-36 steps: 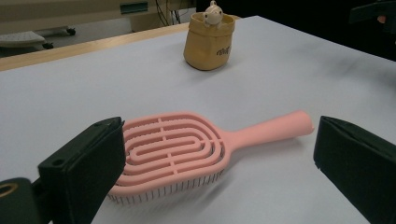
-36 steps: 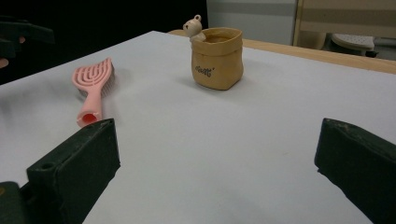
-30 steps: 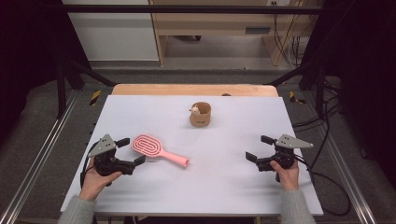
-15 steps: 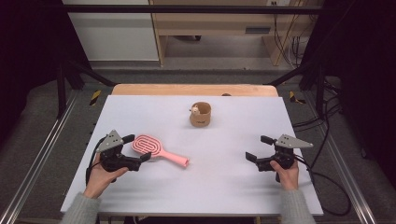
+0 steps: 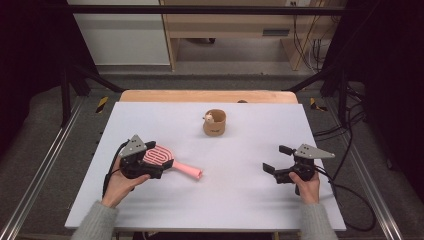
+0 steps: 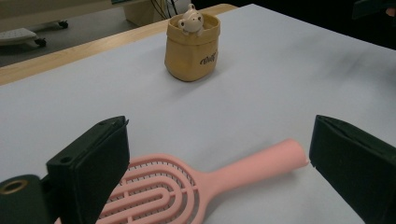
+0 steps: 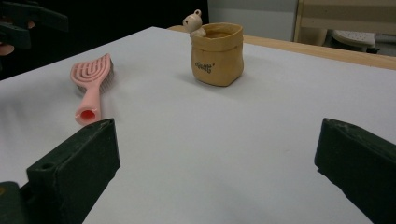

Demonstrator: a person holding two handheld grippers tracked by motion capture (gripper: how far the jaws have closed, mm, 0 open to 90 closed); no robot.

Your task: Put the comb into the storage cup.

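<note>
High view: fixed above the near edge, facing forward and down, far enough off to take in the whole white table [image 5: 240, 200] and floor beyond.

Left gripper view: low over the table at near left, close on the pink brush [image 6: 187, 186], facing far and right toward the tan pot [image 6: 191, 49].

Right gripper view: low at near right, facing far and left. Shares the tan pot [image 7: 218, 53] and pink brush [image 7: 91, 86] with the other two.

Pink hairbrush [image 5: 170, 161], looped rib pattern on head; tan pouch-shaped cup [image 5: 215, 123], dark lettering, cream bear figure [image 6: 190, 19] at rim; white table [image 5: 240, 200], wood far edge; black left gripper [image 5: 150, 167], grey plate.
</note>
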